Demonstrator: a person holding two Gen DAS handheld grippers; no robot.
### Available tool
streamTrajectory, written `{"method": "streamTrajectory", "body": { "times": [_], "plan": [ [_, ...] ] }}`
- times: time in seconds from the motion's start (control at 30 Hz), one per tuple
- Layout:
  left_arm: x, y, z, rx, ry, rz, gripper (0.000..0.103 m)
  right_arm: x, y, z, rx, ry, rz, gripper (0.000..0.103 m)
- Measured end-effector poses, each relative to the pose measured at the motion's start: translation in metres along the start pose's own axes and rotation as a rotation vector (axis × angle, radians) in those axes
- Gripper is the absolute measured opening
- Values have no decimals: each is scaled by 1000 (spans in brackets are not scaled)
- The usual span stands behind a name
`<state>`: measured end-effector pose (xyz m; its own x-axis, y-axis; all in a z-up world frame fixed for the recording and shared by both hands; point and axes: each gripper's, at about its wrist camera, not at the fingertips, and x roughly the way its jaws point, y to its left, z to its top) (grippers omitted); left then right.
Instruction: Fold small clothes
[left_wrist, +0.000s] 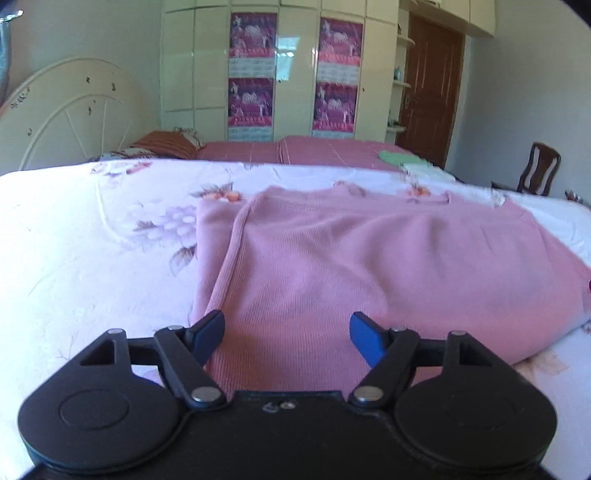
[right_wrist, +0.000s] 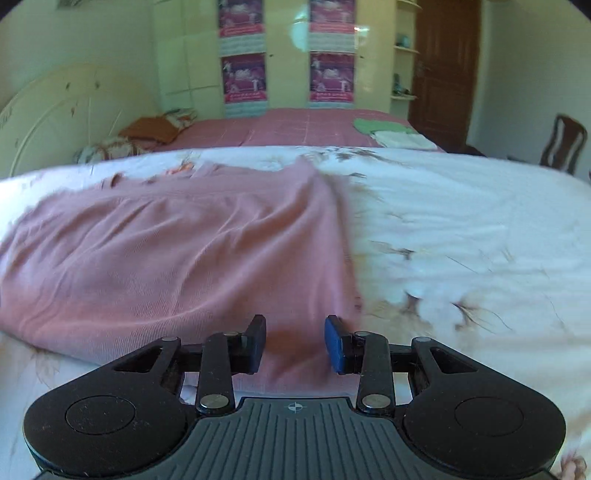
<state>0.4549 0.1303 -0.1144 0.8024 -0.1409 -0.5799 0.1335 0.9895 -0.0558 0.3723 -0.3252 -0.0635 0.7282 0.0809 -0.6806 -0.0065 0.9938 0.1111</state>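
Both grippers — left (left_wrist: 287, 334), right (right_wrist: 295, 341) — hang spread and empty over the near hem of the top (left_wrist: 369, 266) on the bed (left_wrist: 92, 240). Uneven grips could skew the fold — one pinching a single layer.

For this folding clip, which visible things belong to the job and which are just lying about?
In the job:
pink top, spread on the floral sheet
left gripper, open over its near hem
right gripper, open at its near edge

Lying about:
green cloth
white folded stack
orange pillow
chair
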Motion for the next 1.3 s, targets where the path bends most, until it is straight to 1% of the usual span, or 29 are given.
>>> {"method": "streamTrajectory", "body": {
  "times": [0.07,0.13,0.17,0.2,0.23,0.27,0.3,0.37,0.4,0.47,0.53,0.57,0.6,0.63,0.67,0.7,0.77,0.83,0.9,0.93,1.0,1.03,1.1,1.13,1.17,1.2,1.23,1.27,1.3],
  "plan": [
    [-6,-7,2,-26,-24,-29,78,-12,0,2,3,-36,7,35],
    [-2,-18,1,-28,-6,-29,79,-19,5,-3,4,-51,23,35],
    [2,-20,-2,-23,14,-15,79,-18,8,-6,5,-41,23,35],
    [8,-21,-6,-21,49,7,78,-13,11,-11,-8,-15,-6,35],
    [14,-20,-10,-16,81,30,78,-4,11,-17,-16,35,-54,35],
    [14,-19,-14,6,73,49,79,-3,9,-22,4,25,-51,35],
    [10,-20,-13,12,79,53,76,-3,7,-21,20,29,-47,35],
    [-2,-19,-9,-17,65,47,74,-11,9,-15,31,34,-57,35],
    [-9,-20,-8,-40,39,41,75,-20,12,-13,32,2,-40,36],
    [-15,-28,-6,-63,24,14,77,-32,22,-8,19,-55,1,36],
    [-11,-45,-8,-44,22,-5,82,-36,36,-7,7,-99,47,36],
    [-3,-52,-10,-52,56,-10,82,-33,45,-8,-4,-95,69,36],
    [9,-54,-13,-67,115,-10,80,-28,53,-10,-22,-73,66,36],
    [13,-59,-16,-45,120,17,80,-13,63,-11,-55,-9,42,36],
    [13,-66,-17,1,112,38,79,4,70,-16,-87,73,-3,35],
    [13,-69,-16,13,124,47,79,4,74,-20,-110,49,-23,36],
    [9,-68,-12,0,134,37,79,0,82,-15,-120,64,-47,36],
    [9,-65,-12,-6,136,46,78,-11,86,-10,-102,9,-15,36],
    [11,-62,-13,3,141,50,79,-17,94,-9,-118,-31,-3,36],
    [11,-62,-14,12,140,50,80,-11,96,-10,-124,-22,4,36],
    [11,-62,-13,27,145,51,80,8,99,-16,-154,83,-28,37],
    [11,-61,-11,28,147,53,80,10,99,-16,-169,58,-35,42],
    [7,-58,-8,27,133,66,78,7,98,-13,-161,69,-38,42],
    [7,-57,-9,35,133,77,78,2,96,-11,-146,43,-42,42],
    [10,-53,-11,31,150,85,80,-4,94,-11,-137,0,-44,42],
    [11,-49,-13,22,148,72,81,-7,89,-13,-130,-30,-42,42],
    [10,-48,-13,24,146,66,81,4,83,-15,-131,25,-60,42],
    [10,-47,-12,32,152,69,81,12,78,-18,-127,59,-58,43],
    [7,-47,-10,29,158,84,80,10,76,-16,-126,63,-50,43]
  ]
}}
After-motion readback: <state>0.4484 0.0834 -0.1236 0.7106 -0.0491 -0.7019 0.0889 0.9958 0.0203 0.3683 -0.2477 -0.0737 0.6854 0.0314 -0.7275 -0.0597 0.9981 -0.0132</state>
